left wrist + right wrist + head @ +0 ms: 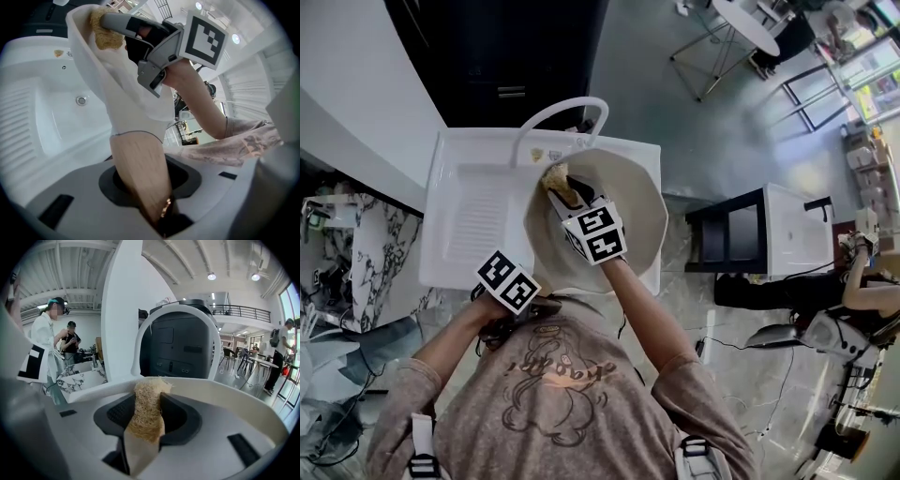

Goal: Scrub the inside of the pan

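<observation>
A white pan (pixel 628 202) with a cream inside is held tilted over the white sink (pixel 473 220). My left gripper (pixel 512 285) is shut on its wooden handle (pixel 140 171). My right gripper (pixel 570 199) reaches into the pan, shut on a tan fibrous scrub sponge (pixel 557 177). In the left gripper view the pan's wall (pixel 119 89) rises from the handle, with the right gripper (pixel 136 30) pressing the sponge (pixel 104 32) near the rim. The right gripper view shows the sponge (pixel 147 408) clamped between the jaws, against the pan's pale surface (pixel 225 397).
The white arched faucet (pixel 564 111) stands at the sink's back edge, close to the pan's rim. The sink has a ribbed drainboard (pixel 478 216) on the left and a drain (pixel 81 100). A black cabinet (pixel 511 56) is behind the sink, and people stand off to the sides.
</observation>
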Tool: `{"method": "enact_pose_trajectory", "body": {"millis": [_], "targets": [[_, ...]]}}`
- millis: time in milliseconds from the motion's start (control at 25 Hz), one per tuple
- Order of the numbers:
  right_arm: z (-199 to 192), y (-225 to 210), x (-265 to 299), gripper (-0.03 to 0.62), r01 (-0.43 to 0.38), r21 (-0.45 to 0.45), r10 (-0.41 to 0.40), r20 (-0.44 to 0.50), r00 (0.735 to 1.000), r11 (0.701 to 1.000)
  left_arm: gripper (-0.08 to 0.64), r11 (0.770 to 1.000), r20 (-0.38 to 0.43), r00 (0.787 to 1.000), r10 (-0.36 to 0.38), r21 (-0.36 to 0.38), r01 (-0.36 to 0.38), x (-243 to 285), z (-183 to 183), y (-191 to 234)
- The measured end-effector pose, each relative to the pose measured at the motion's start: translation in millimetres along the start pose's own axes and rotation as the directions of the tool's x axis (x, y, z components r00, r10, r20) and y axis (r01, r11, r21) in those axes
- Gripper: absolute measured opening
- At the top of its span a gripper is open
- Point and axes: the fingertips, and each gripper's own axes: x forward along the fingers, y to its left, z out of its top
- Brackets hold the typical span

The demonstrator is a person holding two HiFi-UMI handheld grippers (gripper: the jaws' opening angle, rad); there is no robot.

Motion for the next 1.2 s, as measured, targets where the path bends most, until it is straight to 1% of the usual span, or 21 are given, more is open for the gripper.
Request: {"method": "enact_pose_trajectory", "body": {"millis": [160, 320, 440, 600, 720, 880, 960, 1120, 1200], "targets": [[-4.2, -27.5, -3.4, 0.179, 0.074, -0.003, -0.074, -0.013, 0.997, 0.997, 0.135, 1.0, 0.011, 1.0, 0.005, -0.005, -0.005, -1.4, -0.9, -0.4], [-5.8, -58.5, -12.3, 0.178, 0.152, -0.005, -0.152, -0.026, 0.988, 0.988, 0.135, 1.0, 0.018, 1.0, 0.009, -0.012, -0.009, -3.0, -1.3, 0.5], [-7.5, -70.0, -17.8, 0.178, 0.184, -0.038, -0.185, -0.044, 0.982, 0.982, 0.135, 1.0, 0.018, 1.0, 0.012, -0.008, -0.012, -2.8, -0.5, 1.1], [-12.8, -73.5, -24.4, 0.178, 0.204, -0.098, -0.213, -0.082, 0.974, 0.974, 0.135, 1.0, 0.013, 1.0, 0.018, 0.003, -0.018, -2.1, 0.2, 0.9], [-20.1, -83.1, -33.3, 0.178, 0.224, -0.138, -0.242, -0.129, 0.962, 0.965, 0.134, 1.0, 0.007, 1.0, 0.018, 0.011, -0.018, -1.5, 1.0, 0.6], [-31.0, -100.4, -46.4, 0.178, 0.253, -0.136, -0.275, -0.172, 0.946, 0.958, 0.133, 1.0, -0.001, 1.0, 0.011, 0.013, -0.011, 0.0, 1.6, 1.4], [-34.0, -107.1, -53.7, 0.177, 0.262, -0.155, -0.29, -0.2, 0.936, 0.953, 0.133, 1.0, -0.006, 1.0, 0.014, 0.009, -0.013, 0.5, 2.2, 2.3], [-43.6, -117.7, -63.8, 0.172, 0.24, -0.251, -0.307, -0.279, 0.91, 0.938, 0.133, 1.0, -0.002, 1.0, 0.013, -0.001, -0.013, -0.3, 4.8, 4.4], [-49.2, -121.5, -67.5, 0.169, 0.218, -0.269, -0.3, -0.317, 0.9, 0.938, 0.133, 1.0, 0.0, 1.0, 0.012, -0.01, -0.012, -0.3, 5.7, 5.2]]}}
